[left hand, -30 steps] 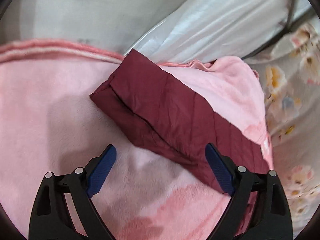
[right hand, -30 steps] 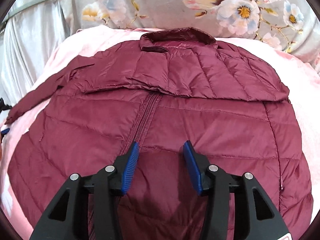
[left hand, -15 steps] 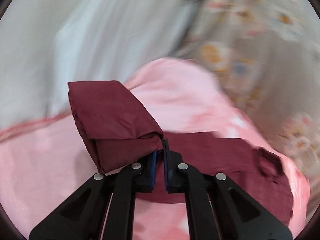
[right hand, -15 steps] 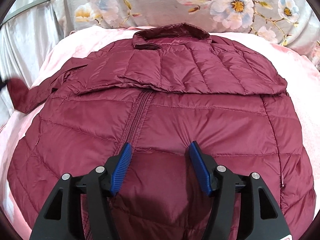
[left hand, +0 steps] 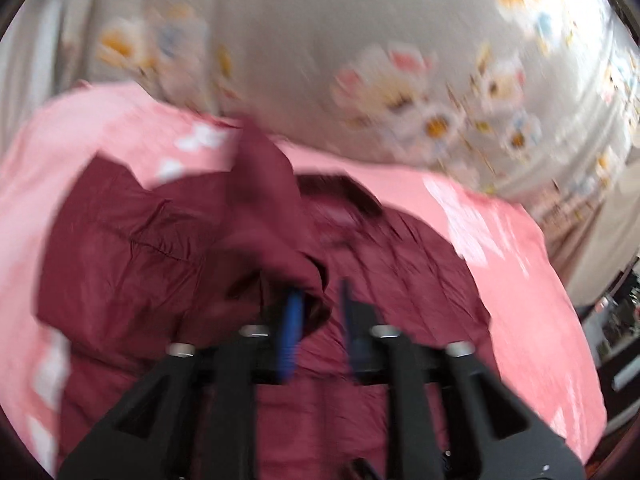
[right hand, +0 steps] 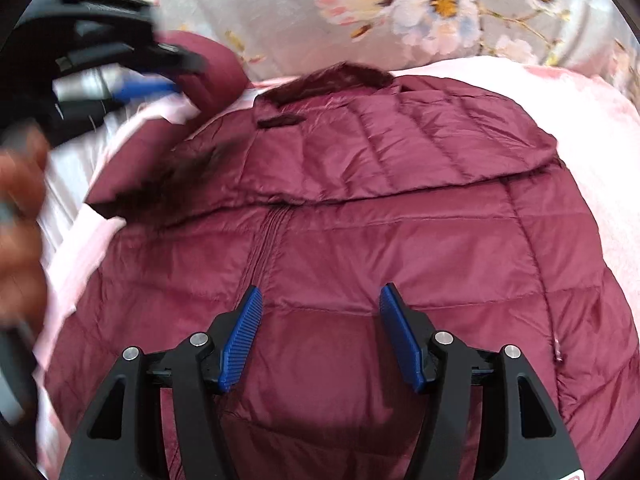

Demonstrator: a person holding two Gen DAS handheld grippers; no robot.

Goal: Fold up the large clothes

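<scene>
Quilted maroon jacket (right hand: 400,220) of faintly glossy cloth on soft matt pink blanket (right hand: 600,128); ribbed blue claw pads (right hand: 240,340).

No legible txt, labels or nos.

Deep maroon quilted jacket (right hand: 400,240) spread over a soft pink blanket (right hand: 592,128), grey fabric (right hand: 280,12) behind splashed with white, yellow-centred flowers, and black grippers showing bright blue ribbed pads (right hand: 242,340) up front.

Each camera sits close behind its own tongs, looking steeply down past them; both views share the maroon jacket (right hand: 400,208) ahead.
</scene>
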